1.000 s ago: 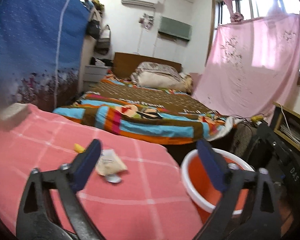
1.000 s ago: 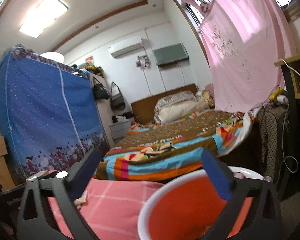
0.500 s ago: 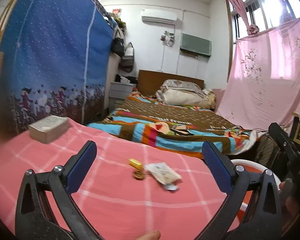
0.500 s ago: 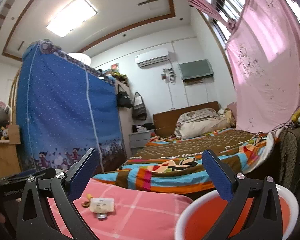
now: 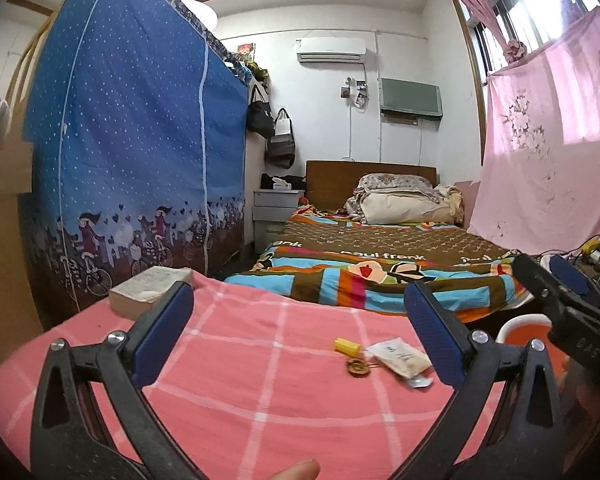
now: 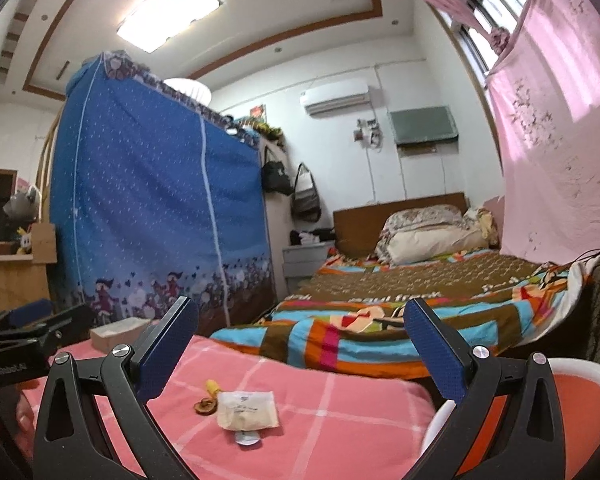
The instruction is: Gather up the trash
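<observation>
Four bits of trash lie bunched together on the pink checked cloth (image 5: 260, 364) in front of me: a small yellow piece (image 5: 347, 346), a brown round scrap (image 5: 358, 368) just beside it, a pale flat packet (image 5: 398, 361) and a little silver bit (image 5: 419, 382) touching the packet's near edge. Nothing grips them — they rest free on the cloth, between my two tools.

My left gripper (image 5: 299, 340) hangs above the cloth with its blue-padded fingers (image 5: 162, 338) spread wide, nothing between them; the trash shows toward the right-hand finger in that view. My right gripper (image 6: 300, 354) is likewise spread wide and empty, with the packet (image 6: 247, 409), the yellow piece (image 6: 212, 387), the brown scrap (image 6: 206, 406) and the silver bit (image 6: 248, 438) lying low between its fingers (image 6: 168, 350). From the left camera I see the right gripper (image 5: 568, 292) off at the right edge, over the red bucket (image 5: 518, 326) with a white rim; that bucket (image 6: 580, 398) sits past the cloth's right end, just under my right finger.

A thick book (image 5: 150, 292) lies at the far left corner of the cloth, well apart from the trash. Beyond it stand a blue fabric wardrobe (image 5: 132, 160) and a bed with a striped blanket (image 5: 372, 276). A fingertip (image 5: 300, 470) of mine pokes in at the bottom of the left view.
</observation>
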`<action>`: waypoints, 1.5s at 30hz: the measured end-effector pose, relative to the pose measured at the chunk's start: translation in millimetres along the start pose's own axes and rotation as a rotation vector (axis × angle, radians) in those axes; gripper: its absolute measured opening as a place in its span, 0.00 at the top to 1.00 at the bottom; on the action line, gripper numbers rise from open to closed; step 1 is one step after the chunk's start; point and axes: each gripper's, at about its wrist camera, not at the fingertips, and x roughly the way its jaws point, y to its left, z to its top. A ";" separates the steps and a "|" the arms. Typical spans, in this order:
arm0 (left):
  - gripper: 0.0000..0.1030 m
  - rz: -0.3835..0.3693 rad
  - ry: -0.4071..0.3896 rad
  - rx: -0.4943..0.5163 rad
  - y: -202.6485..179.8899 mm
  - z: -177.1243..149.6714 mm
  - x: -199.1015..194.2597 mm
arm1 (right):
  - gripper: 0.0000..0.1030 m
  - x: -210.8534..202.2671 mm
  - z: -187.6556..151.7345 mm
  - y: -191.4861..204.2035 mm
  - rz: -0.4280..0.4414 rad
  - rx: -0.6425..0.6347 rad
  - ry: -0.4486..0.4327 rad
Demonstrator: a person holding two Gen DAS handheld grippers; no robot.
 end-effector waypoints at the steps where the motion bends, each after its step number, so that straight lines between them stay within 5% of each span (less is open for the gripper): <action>1: 0.00 0.002 0.002 0.005 0.9 -0.1 1.2 | 0.00 4.8 -1.5 2.0 0.006 -0.003 0.017; 5: 0.00 0.004 0.043 0.024 6.3 -3.7 12.6 | 0.00 25.0 -9.2 10.3 0.013 -0.036 0.123; 15: 0.01 -0.023 0.294 -0.062 21.5 -20.9 57.8 | 0.05 86.4 -39.2 17.1 0.069 -0.063 0.509; 26: 0.27 -0.130 0.499 -0.094 17.0 -38.6 86.7 | 0.31 115.7 -69.6 30.7 0.191 -0.092 0.742; 31: 0.37 -0.190 0.555 -0.084 9.5 -42.0 95.1 | 0.49 119.7 -72.5 21.8 0.224 -0.032 0.779; 45: 0.52 -0.305 0.660 -0.047 -26.0 -44.0 115.1 | 0.87 113.1 -59.4 -0.2 0.199 0.087 0.692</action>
